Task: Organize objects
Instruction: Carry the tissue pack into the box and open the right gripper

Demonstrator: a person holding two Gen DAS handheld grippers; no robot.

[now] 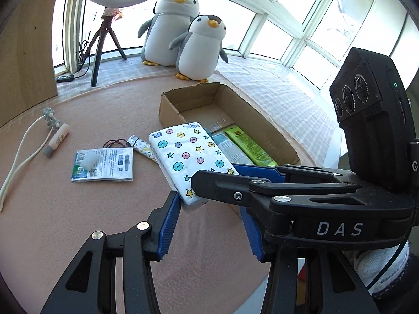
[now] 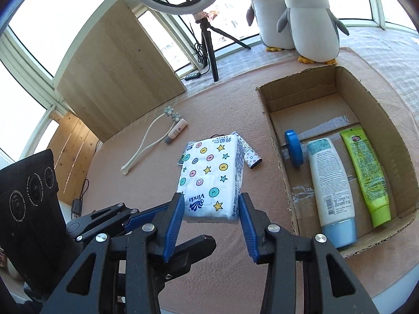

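Blue-padded, our right gripper [image 2: 210, 218] clamps the tissue pack [image 2: 213, 175] beside the cardboard box [image 2: 392, 120]; our left gripper [image 1: 209, 225] gapes wide, holding nothing.

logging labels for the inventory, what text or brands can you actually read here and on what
"Vinda": blue brand print on the tissue pack, near the right tongs.
"DAS": white letters on the body of the right tool, seen from the left wrist view.
"G": cut-off letter on its camera housing.
Print on the white tube, green tube, small tube and flat packet: too small to read.
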